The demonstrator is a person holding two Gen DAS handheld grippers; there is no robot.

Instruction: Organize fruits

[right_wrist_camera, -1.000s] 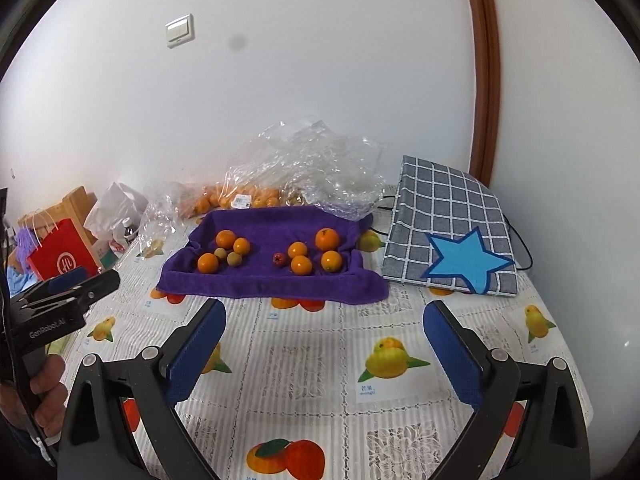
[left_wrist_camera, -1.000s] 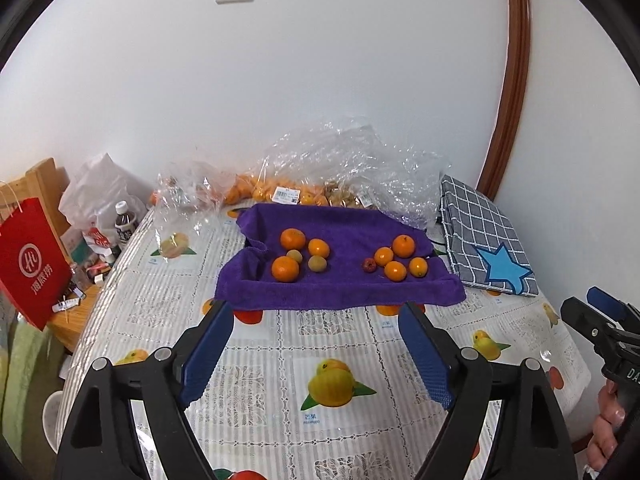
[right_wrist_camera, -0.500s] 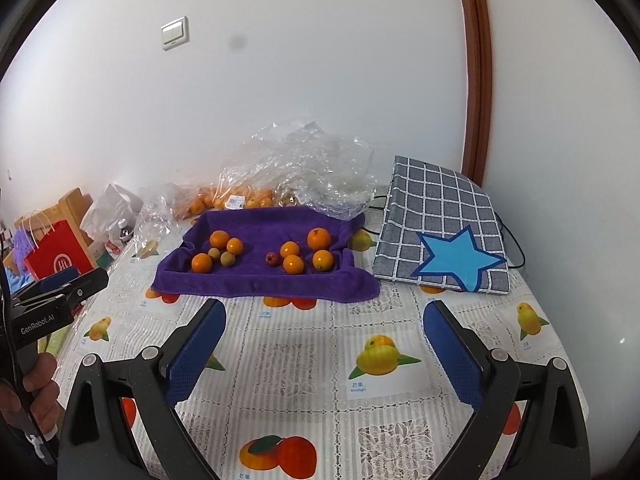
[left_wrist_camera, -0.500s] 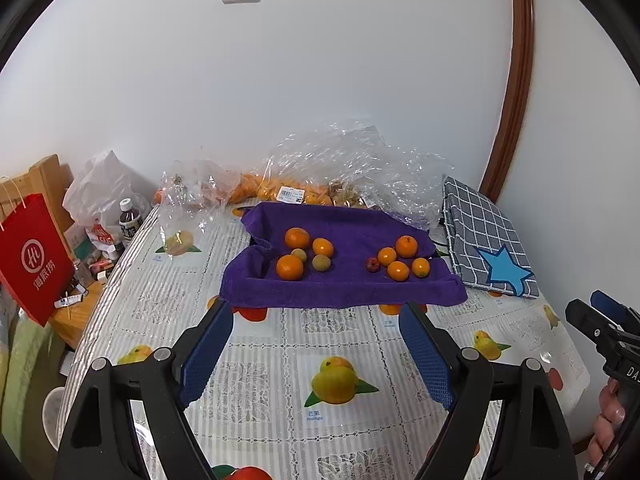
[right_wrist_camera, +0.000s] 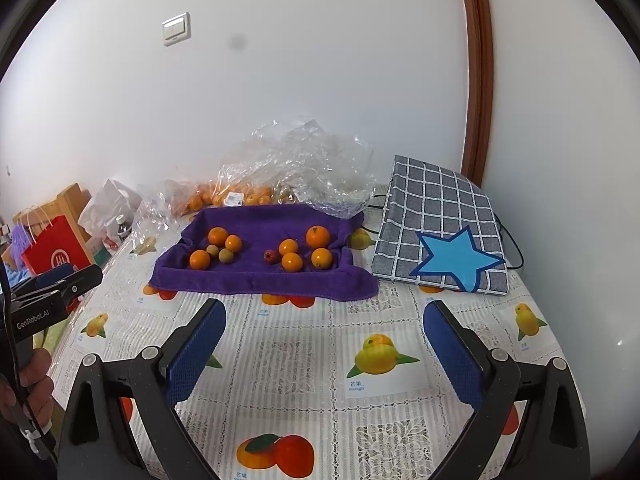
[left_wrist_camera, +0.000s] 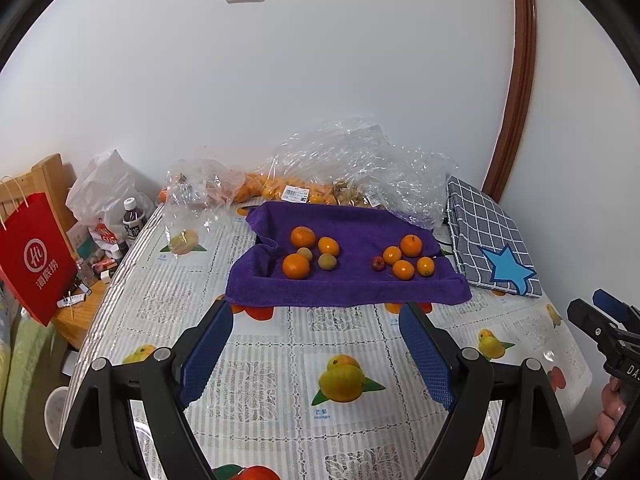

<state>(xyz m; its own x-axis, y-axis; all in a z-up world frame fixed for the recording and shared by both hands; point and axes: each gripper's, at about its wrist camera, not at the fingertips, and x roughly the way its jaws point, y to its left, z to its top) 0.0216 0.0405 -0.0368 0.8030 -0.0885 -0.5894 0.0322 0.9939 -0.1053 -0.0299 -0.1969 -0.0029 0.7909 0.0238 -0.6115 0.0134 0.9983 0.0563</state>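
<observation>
A purple towel point(left_wrist_camera: 352, 292) point(right_wrist_camera: 256, 280) lies on the table with two clusters of fruit. The left cluster has oranges point(left_wrist_camera: 296, 266) point(right_wrist_camera: 199, 259) and small green-yellow fruits point(left_wrist_camera: 327, 261) point(right_wrist_camera: 226, 256). The right cluster has oranges point(left_wrist_camera: 403, 269) point(right_wrist_camera: 291, 261) and a small red fruit point(left_wrist_camera: 377, 264) point(right_wrist_camera: 270, 256). My left gripper point(left_wrist_camera: 316, 316) is open and empty, held in front of the towel. My right gripper point(right_wrist_camera: 324, 314) is open and empty, also in front of the towel. Each gripper shows at the edge of the other's view.
Clear plastic bags point(left_wrist_camera: 360, 160) point(right_wrist_camera: 296, 164) with more oranges lie behind the towel by the wall. A grey checked cushion with a blue star point(left_wrist_camera: 492, 248) point(right_wrist_camera: 440, 232) sits at the right. A red paper bag point(left_wrist_camera: 36, 256) and a bottle point(left_wrist_camera: 133, 220) stand left of the table.
Both grippers have drawn back and risen slightly, so the towel and fruit look a little farther away. Both stay open and empty.
</observation>
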